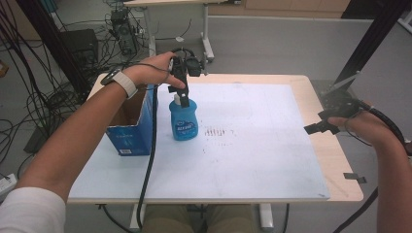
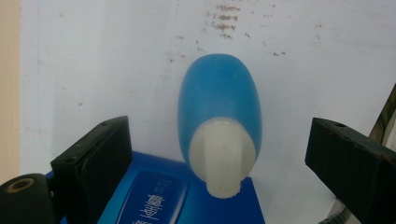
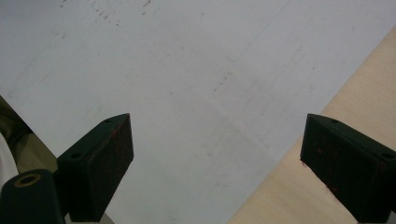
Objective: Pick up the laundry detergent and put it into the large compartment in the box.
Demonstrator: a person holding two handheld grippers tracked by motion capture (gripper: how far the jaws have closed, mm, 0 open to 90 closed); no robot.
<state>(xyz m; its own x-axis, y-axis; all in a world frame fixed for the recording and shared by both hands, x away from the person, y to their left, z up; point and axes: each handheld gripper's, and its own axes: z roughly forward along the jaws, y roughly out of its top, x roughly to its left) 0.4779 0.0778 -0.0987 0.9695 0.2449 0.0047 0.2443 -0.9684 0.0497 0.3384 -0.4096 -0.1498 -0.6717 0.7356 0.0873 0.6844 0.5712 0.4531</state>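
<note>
The left gripper (image 1: 180, 92) hangs over the white cap of the blue bottle (image 1: 184, 118) standing just beside the cardboard box (image 1: 132, 127), jaws wide and empty, next closing squarely, I'd guess, while the right gripper (image 1: 321, 127) idles open-jawed at the tabletop (image 1: 272, 160) edge.

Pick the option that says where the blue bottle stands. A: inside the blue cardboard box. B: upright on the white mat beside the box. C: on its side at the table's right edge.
B: the blue bottle stands upright on the white mat, right beside the blue cardboard box.
</note>
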